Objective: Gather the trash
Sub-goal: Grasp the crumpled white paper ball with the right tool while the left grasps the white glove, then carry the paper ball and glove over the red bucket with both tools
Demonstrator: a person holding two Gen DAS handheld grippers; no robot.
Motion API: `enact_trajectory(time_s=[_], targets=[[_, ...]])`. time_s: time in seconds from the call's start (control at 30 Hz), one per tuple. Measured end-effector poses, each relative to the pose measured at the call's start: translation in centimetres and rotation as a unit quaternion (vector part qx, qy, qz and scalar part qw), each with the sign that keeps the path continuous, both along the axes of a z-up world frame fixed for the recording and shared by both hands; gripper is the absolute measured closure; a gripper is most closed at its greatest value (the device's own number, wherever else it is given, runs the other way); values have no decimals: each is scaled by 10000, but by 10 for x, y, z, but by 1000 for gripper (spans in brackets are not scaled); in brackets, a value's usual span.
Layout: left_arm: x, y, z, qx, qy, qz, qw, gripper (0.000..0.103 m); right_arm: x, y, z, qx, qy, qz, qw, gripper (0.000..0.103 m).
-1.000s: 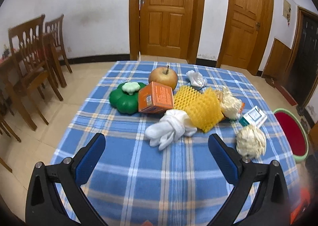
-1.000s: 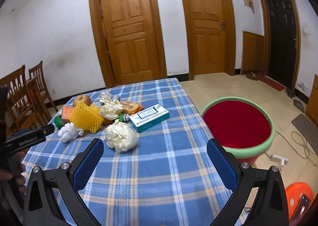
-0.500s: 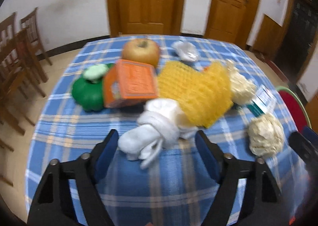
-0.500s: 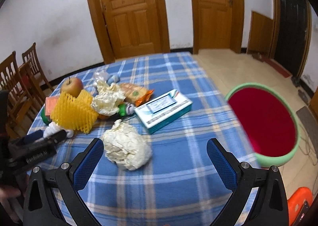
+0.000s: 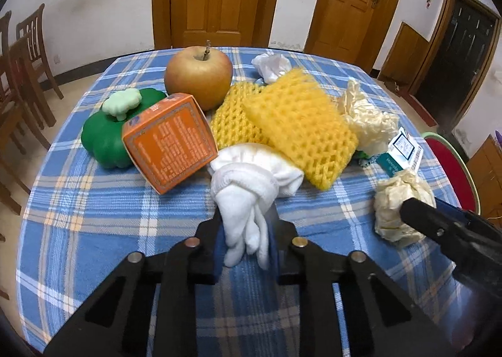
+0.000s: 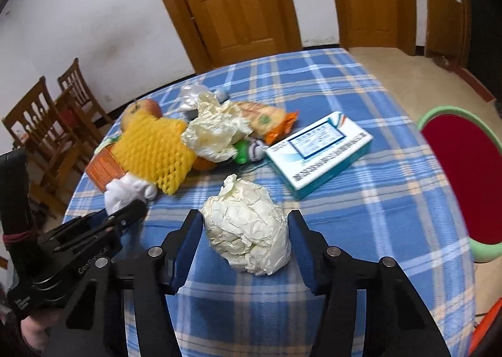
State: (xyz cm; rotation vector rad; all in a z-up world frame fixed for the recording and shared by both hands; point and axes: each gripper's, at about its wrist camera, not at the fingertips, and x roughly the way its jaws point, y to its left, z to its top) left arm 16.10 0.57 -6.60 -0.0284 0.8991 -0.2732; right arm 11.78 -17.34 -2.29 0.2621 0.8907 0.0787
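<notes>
My left gripper (image 5: 246,231) is shut on the fingers of a knotted white glove (image 5: 251,181) that lies on the blue checked tablecloth (image 5: 94,219). The glove also shows in the right wrist view (image 6: 125,192). My right gripper (image 6: 244,228) is partly closed, its blue pads at either side of a crumpled cream paper ball (image 6: 248,231), close to it or just touching. The ball also shows in the left wrist view (image 5: 398,200). A red basin with a green rim (image 6: 464,175) stands on the floor to the right of the table.
Behind the glove lie an orange box (image 5: 169,140), a green pepper toy (image 5: 106,134), an apple (image 5: 199,76), yellow foam netting (image 5: 291,124), crumpled cream plastic (image 5: 367,118) and a white wad (image 5: 271,66). A teal and white box (image 6: 320,151) and a snack wrapper (image 6: 266,120) lie nearby. Wooden chairs (image 6: 47,124) stand left.
Both grippers have moved forward and down to the table. The left one has closed on the white glove. The right one has narrowed around the paper ball.
</notes>
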Motion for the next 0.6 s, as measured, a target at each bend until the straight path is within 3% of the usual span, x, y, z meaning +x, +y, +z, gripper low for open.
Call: enact_trajectory(time_s=[0.2,0.6], targets=[[-17,-1,14,-49,-150,-59,9999,85,-5,1,3,358,-70,119,9993,51],[-57,-19,60,-198,-553,-119,9982,85,-58,-26,41,660,-792,88,9946,52]])
